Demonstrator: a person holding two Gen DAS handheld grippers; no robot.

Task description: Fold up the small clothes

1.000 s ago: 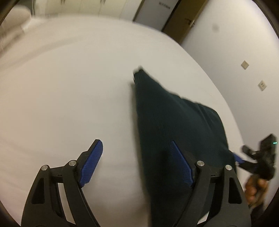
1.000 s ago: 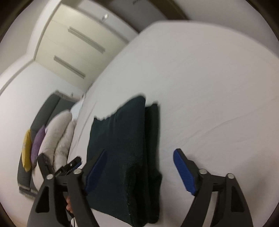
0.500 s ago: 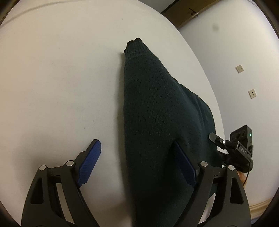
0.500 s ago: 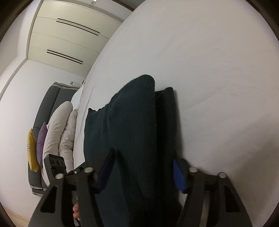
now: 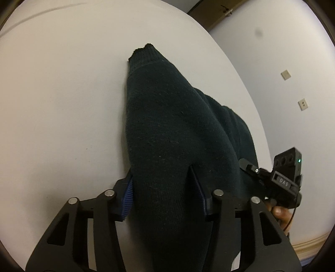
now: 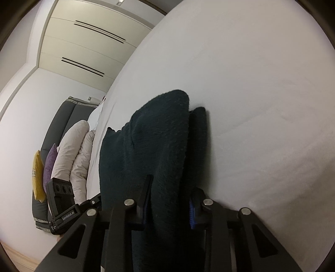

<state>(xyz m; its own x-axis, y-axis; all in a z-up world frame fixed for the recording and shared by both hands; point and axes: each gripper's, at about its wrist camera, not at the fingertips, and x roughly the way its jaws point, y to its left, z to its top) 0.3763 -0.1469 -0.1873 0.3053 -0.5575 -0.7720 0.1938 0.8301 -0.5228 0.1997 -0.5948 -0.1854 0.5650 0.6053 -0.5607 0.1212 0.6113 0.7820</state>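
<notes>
A folded dark green knit garment [image 5: 180,129] lies on the white bed sheet [image 5: 62,104]. My left gripper [image 5: 163,190] is at the garment's near end. Its jaws are closing, and both blue pads [image 5: 127,194] press a thick fold of the knit. In the right wrist view the same garment [image 6: 159,142] runs away from the camera in two stacked folds. My right gripper [image 6: 169,206] is closing on its other near end, with the fabric bunched between the pads [image 6: 191,213]. The right gripper's black body [image 5: 282,177] and a hand show at the left view's right edge.
White sheet [image 6: 261,104] spreads around the garment. Pillows [image 6: 69,150] and yellow and purple cushions [image 6: 45,169] lean on a grey headboard at the bed's left. Wardrobe doors [image 6: 88,41] stand behind. A wall with sockets [image 5: 302,104] and a brown door [image 5: 217,10] lie past the bed's right edge.
Both grippers came down and forward onto the garment's near edge. Their jaws, wide apart a second ago, have drawn in around the fabric, which now bunches between the pads.
</notes>
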